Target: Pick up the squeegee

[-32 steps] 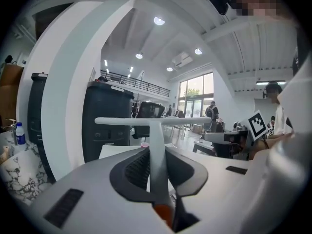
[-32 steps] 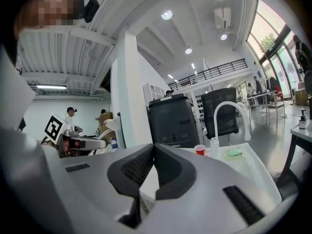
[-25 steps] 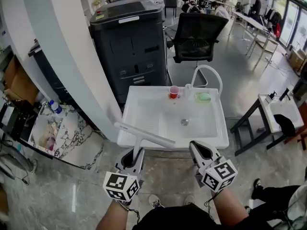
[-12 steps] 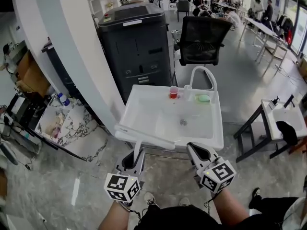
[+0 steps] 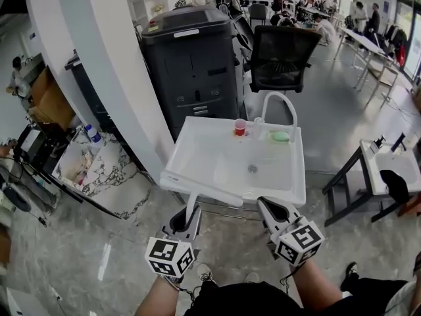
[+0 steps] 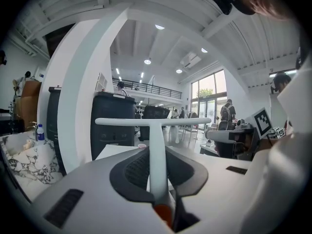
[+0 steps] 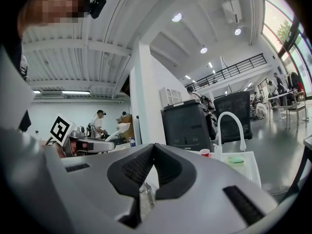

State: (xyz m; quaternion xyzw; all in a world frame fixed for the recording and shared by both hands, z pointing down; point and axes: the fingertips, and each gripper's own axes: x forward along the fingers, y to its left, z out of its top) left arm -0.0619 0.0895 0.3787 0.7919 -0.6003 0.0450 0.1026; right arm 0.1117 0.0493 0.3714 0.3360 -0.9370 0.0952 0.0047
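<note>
The squeegee [image 5: 197, 188] is white and T-shaped, and its long blade lies across the front edge of the white sink [image 5: 197, 147]. My left gripper [image 5: 187, 217] is shut on its handle [image 6: 157, 165], which runs up between the pads to the level blade [image 6: 153, 122]. My right gripper [image 5: 275, 209] hovers beside it at the sink's front right. Its jaws meet at the tips with nothing between them, as the right gripper view [image 7: 153, 146] shows.
On the sink's far rim stand a red cup [image 5: 241, 127], a green sponge [image 5: 281, 136] and a white arched faucet [image 5: 279, 104]. Behind are a black copier [image 5: 194, 64] and an office chair [image 5: 283, 51]. A white pillar [image 5: 99, 64] rises at left, a small table [image 5: 388, 166] at right.
Both grippers have shifted a little along the sink's front, the squeegee staying in the left one. The head view has swung, showing more of the room at left.
</note>
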